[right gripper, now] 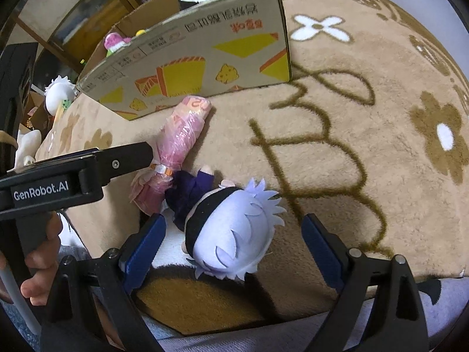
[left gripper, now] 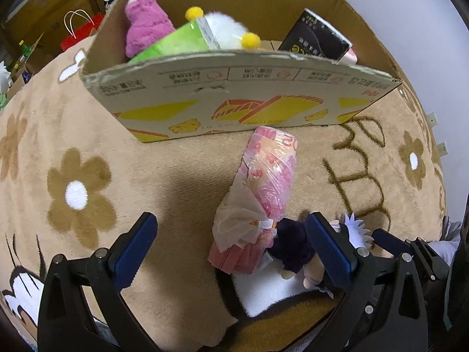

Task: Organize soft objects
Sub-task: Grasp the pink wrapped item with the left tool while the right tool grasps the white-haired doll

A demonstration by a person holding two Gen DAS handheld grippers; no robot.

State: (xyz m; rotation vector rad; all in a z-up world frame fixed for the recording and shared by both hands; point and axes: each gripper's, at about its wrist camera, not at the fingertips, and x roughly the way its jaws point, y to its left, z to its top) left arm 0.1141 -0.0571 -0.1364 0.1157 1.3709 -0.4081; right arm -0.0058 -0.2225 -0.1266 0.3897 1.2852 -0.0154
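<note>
A pink tissue pack (left gripper: 261, 193) in crinkled plastic lies on the tan rug just in front of the cardboard box (left gripper: 234, 99). My left gripper (left gripper: 231, 243) is open, its jaws on either side of the pack's near end. A plush doll (right gripper: 231, 231) with a pale lilac head and dark body lies beside the pack. My right gripper (right gripper: 234, 249) is open with the doll's head between its fingers. The doll's dark body (left gripper: 293, 249) shows by the left gripper's right finger. The pack also shows in the right wrist view (right gripper: 178, 143). The box (right gripper: 205, 67) holds soft items.
Inside the box are a pink plush (left gripper: 146, 23), a green pack (left gripper: 176, 44), a white plush with yellow pompoms (left gripper: 225, 26) and a black pack (left gripper: 316, 38). The tan flower rug (left gripper: 88, 146) covers the surface. A red bag (left gripper: 79, 33) and clutter lie beyond.
</note>
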